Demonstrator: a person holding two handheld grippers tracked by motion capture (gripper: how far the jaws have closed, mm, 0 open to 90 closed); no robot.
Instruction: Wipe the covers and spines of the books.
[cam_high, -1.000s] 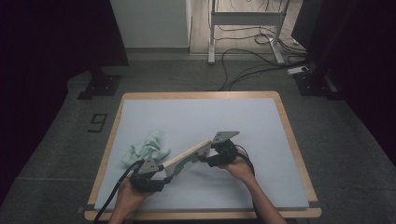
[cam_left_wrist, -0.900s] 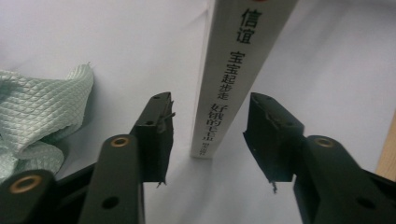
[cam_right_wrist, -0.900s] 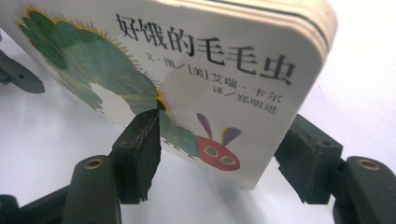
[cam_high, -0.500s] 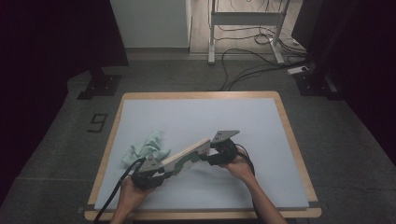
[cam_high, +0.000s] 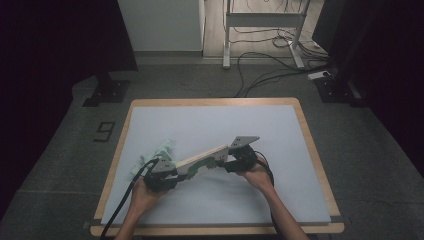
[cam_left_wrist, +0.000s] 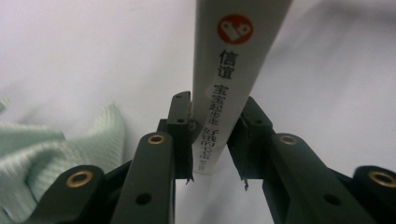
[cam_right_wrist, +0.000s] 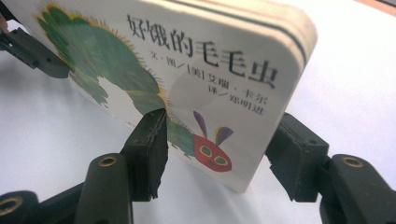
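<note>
A thick board book (cam_high: 202, 161) with rounded corners and a glossy white cover is held off the table (cam_high: 300, 165), low and left of centre in the high view, slanting up to the right between the two tools. The left gripper (cam_left_wrist: 212, 140) pinches its narrow printed spine, the black jaws having just closed onto it. The right gripper (cam_right_wrist: 224, 140) straddles the other end: one pad presses the cover by the painted caterpillar; whether the far pad touches I cannot tell. A crumpled pale green ribbed cloth (cam_high: 159, 152) lies just left of the book, beside the left hand (cam_high: 142, 192). The table's surface is smooth pale foam, edged in wood.
</note>
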